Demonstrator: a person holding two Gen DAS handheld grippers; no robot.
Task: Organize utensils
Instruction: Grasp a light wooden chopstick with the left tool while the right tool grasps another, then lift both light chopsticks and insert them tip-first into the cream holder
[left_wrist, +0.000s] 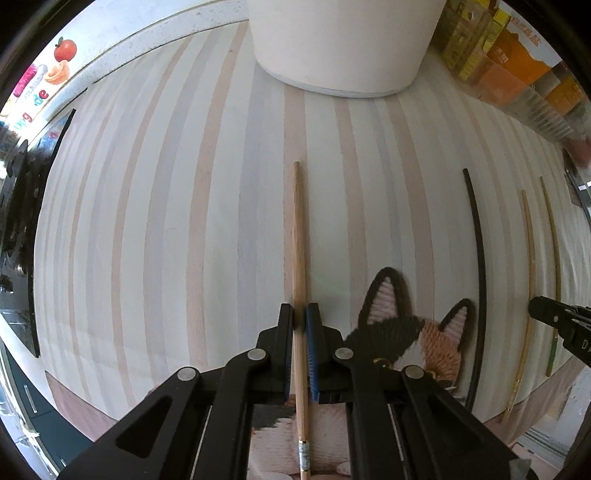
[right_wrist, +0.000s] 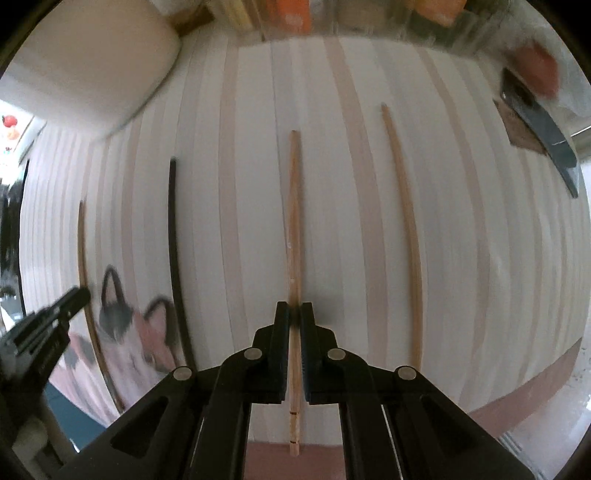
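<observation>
Each hand-held gripper clamps one wooden chopstick for sorting: the left hand-held gripper (left_wrist: 300, 314) grasps a chopstick (left_wrist: 298, 236) mid-desk, the right hand-held gripper (right_wrist: 294, 312) another chopstick (right_wrist: 294, 221) nearer the desk's (right_wrist: 258, 184) right edge

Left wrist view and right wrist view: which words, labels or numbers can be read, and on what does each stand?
"de": coloured letters on the fruit-picture sheet, top left; its other letters are cut off.
"D": white, on the right gripper; the rest is cut off.
Yellow and orange boxes: print too small to read.
Right wrist view: nothing readable.
</observation>
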